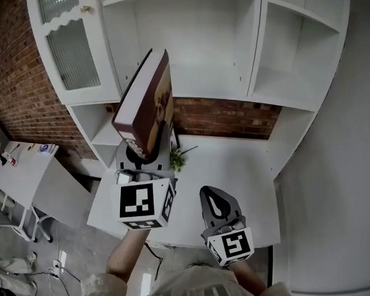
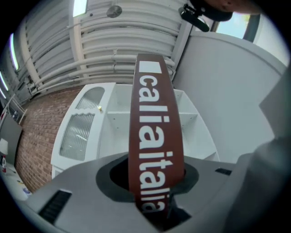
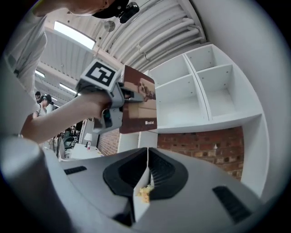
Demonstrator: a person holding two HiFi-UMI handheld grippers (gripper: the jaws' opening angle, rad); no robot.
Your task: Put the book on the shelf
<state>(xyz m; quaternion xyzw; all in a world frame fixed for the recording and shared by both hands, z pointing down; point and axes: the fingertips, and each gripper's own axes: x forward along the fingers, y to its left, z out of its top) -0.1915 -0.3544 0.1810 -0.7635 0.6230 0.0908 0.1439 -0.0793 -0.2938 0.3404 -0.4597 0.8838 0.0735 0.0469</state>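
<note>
We hold the book (image 1: 147,102) up before the shelf (image 1: 200,89).
Our left gripper (image 1: 140,155) grasps its lower end; our right gripper (image 1: 215,204), clenched on nothing, hovers above the desk (image 1: 240,159).

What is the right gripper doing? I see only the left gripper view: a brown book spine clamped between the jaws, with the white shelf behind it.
Observer: The right gripper holds nothing. In its own view the jaws are closed together, well clear of the book.
Operator: And what is under the shelf?
Observer: The head view shows a white desk with a small green plant standing on it toward the back edge. In that picture the plant sits just below the book's lower end.
</note>
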